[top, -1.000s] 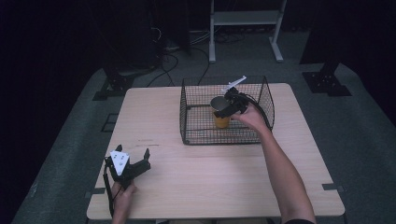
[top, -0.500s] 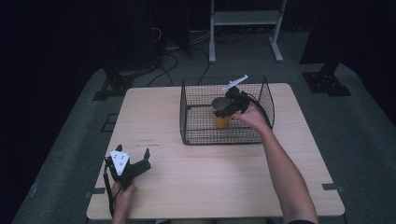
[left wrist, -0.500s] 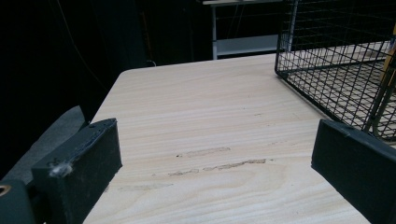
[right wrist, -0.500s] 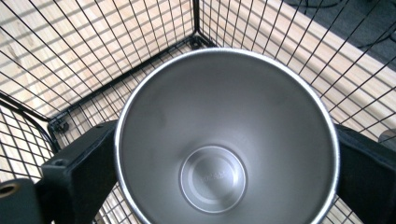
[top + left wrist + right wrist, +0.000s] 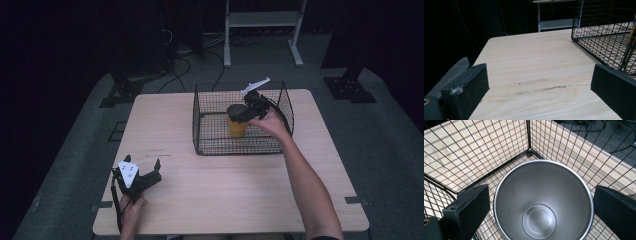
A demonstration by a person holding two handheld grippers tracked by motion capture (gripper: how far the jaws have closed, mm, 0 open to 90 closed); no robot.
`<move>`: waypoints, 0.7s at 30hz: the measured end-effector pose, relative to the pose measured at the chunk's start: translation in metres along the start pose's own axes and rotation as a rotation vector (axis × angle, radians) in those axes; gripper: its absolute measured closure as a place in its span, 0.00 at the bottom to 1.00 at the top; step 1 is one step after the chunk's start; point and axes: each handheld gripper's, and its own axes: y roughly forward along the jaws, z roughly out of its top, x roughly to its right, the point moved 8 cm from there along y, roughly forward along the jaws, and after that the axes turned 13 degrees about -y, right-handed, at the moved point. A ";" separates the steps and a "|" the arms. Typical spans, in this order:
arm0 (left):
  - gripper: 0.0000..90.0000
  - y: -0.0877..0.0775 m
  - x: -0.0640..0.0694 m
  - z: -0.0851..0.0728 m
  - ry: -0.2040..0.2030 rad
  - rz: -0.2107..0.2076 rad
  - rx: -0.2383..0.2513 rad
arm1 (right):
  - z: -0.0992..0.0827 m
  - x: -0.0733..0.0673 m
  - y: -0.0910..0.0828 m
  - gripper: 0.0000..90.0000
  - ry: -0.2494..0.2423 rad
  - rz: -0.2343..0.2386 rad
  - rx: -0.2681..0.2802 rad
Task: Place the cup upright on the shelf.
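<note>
The right gripper (image 5: 239, 112) hovers spread around the cup (image 5: 237, 122) in the basket (image 5: 240, 146) (left gripper (image 5: 146, 174) idle, spread); next, probably, squeeze and lift.

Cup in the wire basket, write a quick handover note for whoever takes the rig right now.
Right hand-held gripper: open, jaws on either side of the cup, which stands upright inside the wire basket.
Left hand-held gripper: open, holding nothing, low over the table near its front left corner.
Done: right gripper lined up on the cup.
Left: probably close on the cup and lift it out.
</note>
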 end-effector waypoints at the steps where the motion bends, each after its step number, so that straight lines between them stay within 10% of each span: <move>1: 0.01 0.000 0.000 0.000 0.000 0.000 0.000 | 0.001 0.000 -0.001 0.01 0.003 -0.002 0.009; 21: 0.01 0.000 0.000 0.000 -0.003 -0.005 -0.001 | 0.008 0.014 -0.051 0.01 0.078 -0.018 0.125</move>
